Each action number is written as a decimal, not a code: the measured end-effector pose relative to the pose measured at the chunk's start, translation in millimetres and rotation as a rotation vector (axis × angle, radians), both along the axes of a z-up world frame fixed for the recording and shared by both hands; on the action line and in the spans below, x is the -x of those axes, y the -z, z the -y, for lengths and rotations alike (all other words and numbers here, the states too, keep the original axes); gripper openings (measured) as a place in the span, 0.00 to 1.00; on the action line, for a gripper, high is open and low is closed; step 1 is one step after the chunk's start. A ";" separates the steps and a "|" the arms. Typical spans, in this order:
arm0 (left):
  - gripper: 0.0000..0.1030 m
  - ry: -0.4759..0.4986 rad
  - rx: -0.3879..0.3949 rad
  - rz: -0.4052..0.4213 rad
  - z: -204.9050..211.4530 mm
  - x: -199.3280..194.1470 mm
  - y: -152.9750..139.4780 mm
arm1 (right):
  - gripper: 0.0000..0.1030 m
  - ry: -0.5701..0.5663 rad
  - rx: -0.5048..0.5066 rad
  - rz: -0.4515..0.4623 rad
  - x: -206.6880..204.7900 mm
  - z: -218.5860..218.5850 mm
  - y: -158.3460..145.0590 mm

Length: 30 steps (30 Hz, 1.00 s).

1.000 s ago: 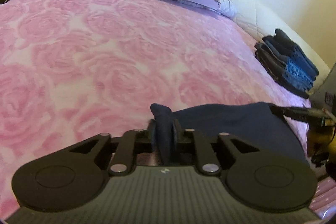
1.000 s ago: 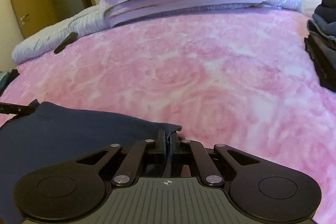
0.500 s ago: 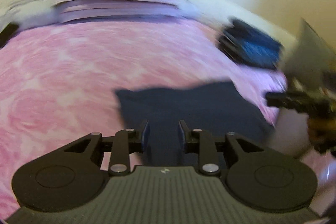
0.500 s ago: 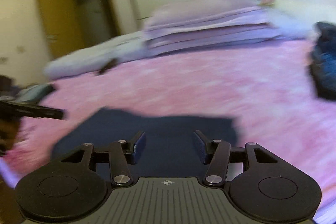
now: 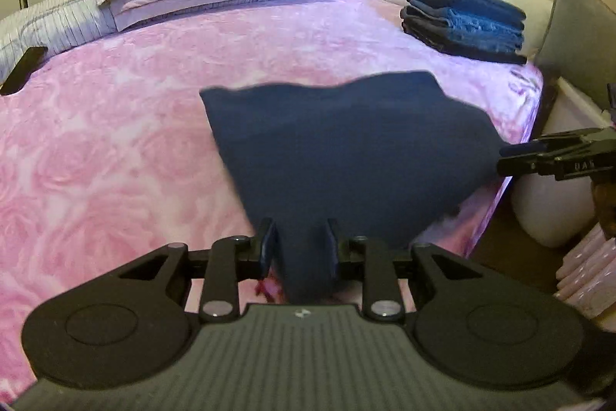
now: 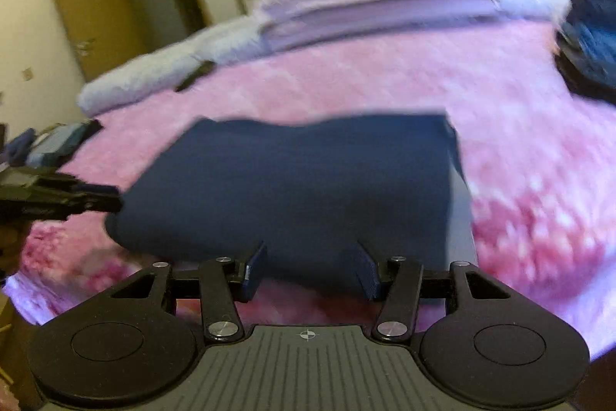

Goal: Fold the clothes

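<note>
A dark navy garment (image 5: 346, 149) is seen lying folded on the pink rose-patterned bed (image 5: 115, 141), near the bed's front edge and well apart from the stack of folded blue clothes (image 5: 466, 18) at the far right corner. The left gripper (image 5: 299, 241) has its jaws narrowly parted, with a bunched fold of the garment between them; whether the pads press on it cannot be told. The right gripper (image 6: 310, 270) has its jaws spread, nothing pinched. The cloth is judged light, soft and limp, so it is best taken at corners or folded edges.
</note>
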<state>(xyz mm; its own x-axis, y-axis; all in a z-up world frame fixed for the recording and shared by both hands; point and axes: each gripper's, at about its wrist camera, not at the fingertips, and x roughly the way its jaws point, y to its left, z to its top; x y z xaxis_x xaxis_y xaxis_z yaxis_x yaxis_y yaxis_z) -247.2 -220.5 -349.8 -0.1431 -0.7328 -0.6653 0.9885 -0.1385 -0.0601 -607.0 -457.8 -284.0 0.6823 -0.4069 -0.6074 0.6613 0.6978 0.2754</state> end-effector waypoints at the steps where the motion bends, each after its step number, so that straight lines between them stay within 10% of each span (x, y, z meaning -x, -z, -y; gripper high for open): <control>1: 0.23 -0.003 0.011 0.006 -1.2 1.2 1.9 | 0.52 0.008 -0.012 -0.003 -0.1 0.2 1.9; 5: 0.30 -0.033 0.015 0.024 -10.6 3.3 -10.2 | 0.60 0.033 0.007 -0.028 0.8 -7.1 -6.2; 7: 0.38 -0.035 0.024 0.089 -18.3 10.8 -15.2 | 0.94 0.056 0.063 -0.048 4.1 -18.2 -15.7; 16: 0.51 0.018 0.063 0.332 -45.6 58.4 -16.0 | 0.94 -0.017 0.186 -0.206 -8.9 -67.6 -9.8; 30: 0.63 0.065 0.083 0.405 -47.9 77.3 -11.8 | 0.94 -0.046 0.140 -0.356 -19.7 -76.4 -0.1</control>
